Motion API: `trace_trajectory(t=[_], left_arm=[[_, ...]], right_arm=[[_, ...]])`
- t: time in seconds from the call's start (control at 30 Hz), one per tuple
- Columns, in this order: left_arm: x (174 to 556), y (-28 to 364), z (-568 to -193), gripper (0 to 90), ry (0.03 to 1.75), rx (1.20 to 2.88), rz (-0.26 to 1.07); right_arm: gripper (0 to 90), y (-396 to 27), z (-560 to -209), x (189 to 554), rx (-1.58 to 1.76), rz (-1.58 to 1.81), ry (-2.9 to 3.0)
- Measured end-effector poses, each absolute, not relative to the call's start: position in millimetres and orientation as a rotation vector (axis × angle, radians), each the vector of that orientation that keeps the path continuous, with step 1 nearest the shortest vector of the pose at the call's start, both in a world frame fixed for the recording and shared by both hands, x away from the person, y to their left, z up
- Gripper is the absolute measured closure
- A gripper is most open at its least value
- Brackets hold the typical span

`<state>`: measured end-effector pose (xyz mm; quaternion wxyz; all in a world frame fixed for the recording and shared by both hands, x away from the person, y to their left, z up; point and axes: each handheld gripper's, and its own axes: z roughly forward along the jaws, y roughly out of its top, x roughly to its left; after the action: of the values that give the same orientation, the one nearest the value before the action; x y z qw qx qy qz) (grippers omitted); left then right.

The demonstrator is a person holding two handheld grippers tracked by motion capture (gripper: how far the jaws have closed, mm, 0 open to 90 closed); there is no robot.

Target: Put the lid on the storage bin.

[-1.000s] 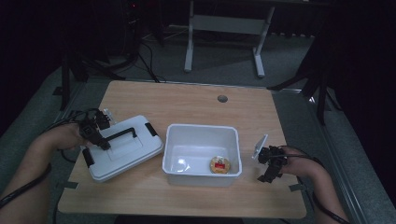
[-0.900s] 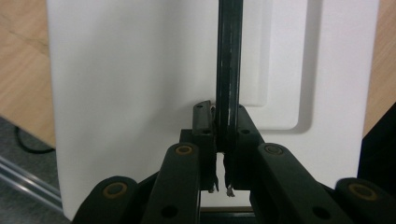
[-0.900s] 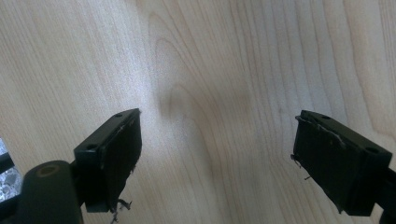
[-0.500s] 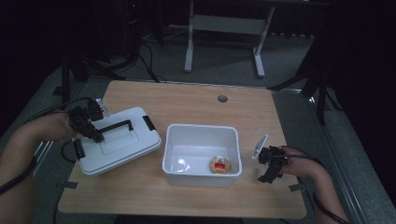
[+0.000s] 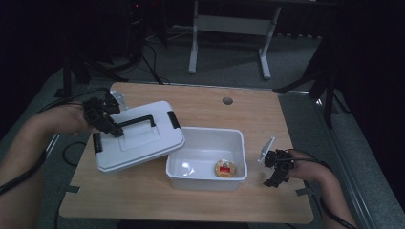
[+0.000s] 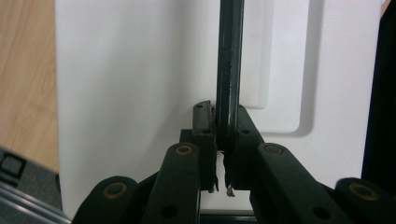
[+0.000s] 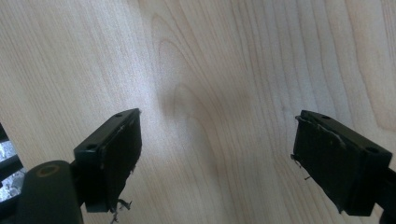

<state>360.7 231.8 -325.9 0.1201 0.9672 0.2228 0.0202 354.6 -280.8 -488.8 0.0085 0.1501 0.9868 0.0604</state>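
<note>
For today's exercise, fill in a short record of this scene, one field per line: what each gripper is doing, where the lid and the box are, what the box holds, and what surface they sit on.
left gripper: shut on the black handle of the white plastic lid
lid: tilted, its right edge over the rim of the open white plastic box
box contents: one small round red and yellow item
right gripper: open, jaws apart over bare wood, holding nothing
surface: light wooden table
</note>
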Motion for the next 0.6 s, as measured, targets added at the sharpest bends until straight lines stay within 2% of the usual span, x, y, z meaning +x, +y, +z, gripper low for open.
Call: trace_trajectory(t=[0.6], left_arm=[[375, 142, -315, 83.4, 0.394, 2.848, 0.026]], right_arm=[[15.1, -288, -488, 352, 0.487, 0.211, 3.075]])
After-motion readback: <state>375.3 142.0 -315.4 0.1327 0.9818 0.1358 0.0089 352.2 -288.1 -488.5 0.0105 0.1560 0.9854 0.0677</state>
